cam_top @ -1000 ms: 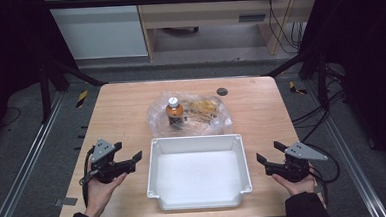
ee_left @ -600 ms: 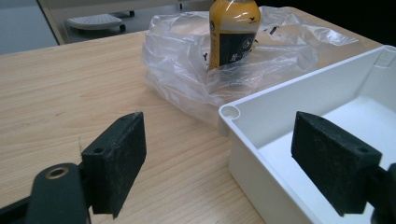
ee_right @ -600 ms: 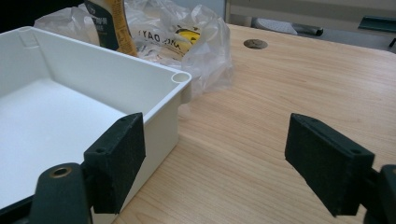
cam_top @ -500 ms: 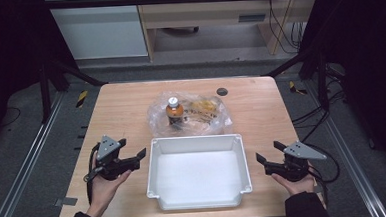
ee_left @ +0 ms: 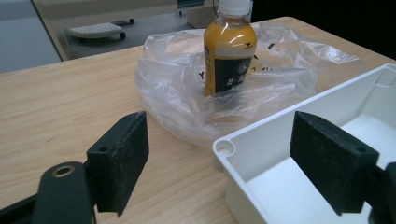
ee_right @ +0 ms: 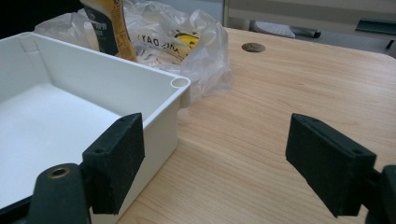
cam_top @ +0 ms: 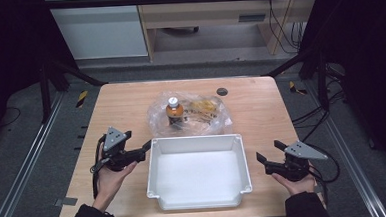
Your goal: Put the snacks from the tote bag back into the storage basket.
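Note:
An orange-drink bottle (cam_top: pixel 175 111) with a white cap stands upright inside a crumpled clear plastic bag (cam_top: pixel 204 115) at the table's middle. An empty white bin (cam_top: pixel 196 138) sits just in front of the bag. My left gripper (cam_top: pixel 138 140) is open at the bin's left far corner, holding nothing. In the left gripper view, the gripper (ee_left: pixel 224 158) straddles the bin's corner (ee_left: pixel 223 148), with the bottle (ee_left: pixel 229 51) and bag (ee_left: pixel 177 88) beyond. My right gripper (cam_top: pixel 269 151) is open, right of the bin. In the right gripper view, the gripper (ee_right: pixel 219 161) faces the bin's corner (ee_right: pixel 180 83).
A small dark round grommet (cam_top: pixel 222 91) is set in the wooden table (cam_top: pixel 261 110) behind the bag, also seen as a disc (ee_right: pixel 253 47) in the right gripper view. Packets with yellow print lie inside the bag (ee_right: pixel 187 42). Bare wood lies on both sides of the bin.
My left gripper has moved a little forward and right, toward the bin's left far corner. The right gripper, the bin and the bag have stayed put.

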`<state>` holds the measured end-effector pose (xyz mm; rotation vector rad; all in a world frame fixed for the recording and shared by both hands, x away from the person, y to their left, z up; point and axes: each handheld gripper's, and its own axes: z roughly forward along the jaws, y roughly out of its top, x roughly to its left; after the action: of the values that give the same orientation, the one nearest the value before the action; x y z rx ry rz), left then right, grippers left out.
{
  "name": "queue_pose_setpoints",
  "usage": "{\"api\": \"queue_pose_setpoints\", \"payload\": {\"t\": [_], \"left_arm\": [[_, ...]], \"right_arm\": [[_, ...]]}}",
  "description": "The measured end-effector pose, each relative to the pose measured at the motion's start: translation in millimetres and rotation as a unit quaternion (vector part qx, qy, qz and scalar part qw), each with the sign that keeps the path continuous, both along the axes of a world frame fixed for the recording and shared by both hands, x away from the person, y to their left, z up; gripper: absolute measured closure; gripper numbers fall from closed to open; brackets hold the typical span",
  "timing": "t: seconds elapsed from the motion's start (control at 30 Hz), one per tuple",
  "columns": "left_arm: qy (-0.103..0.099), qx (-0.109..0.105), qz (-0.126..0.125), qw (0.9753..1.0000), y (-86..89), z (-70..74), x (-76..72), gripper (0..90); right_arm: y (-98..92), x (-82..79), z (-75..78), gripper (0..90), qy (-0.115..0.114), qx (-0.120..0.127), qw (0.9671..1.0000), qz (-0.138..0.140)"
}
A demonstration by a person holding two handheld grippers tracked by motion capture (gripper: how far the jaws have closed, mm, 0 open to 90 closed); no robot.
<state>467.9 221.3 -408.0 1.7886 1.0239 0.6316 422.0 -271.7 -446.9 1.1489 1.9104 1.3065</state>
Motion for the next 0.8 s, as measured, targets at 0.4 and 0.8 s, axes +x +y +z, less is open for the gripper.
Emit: {"api": "queue_pose_setpoints", "payload": {"t": [0.4, 0.8], "left_arm": [[-0.007, -0.002, -0.005, 1.0, -14.4, 8.9, 10.8, 20.8], [-0.012, 0.002, -0.009, 0.9999, -26.2, 14.7, 19.8, 22.0]], "right_arm": [[0.3, 0.5, 0.6, 19.7, 0.0, 0.0, 1.0, 0.003], [3.6, 1.6, 1.8, 19.7, -0.002, -0.004, 1.0, 0.007]]}}
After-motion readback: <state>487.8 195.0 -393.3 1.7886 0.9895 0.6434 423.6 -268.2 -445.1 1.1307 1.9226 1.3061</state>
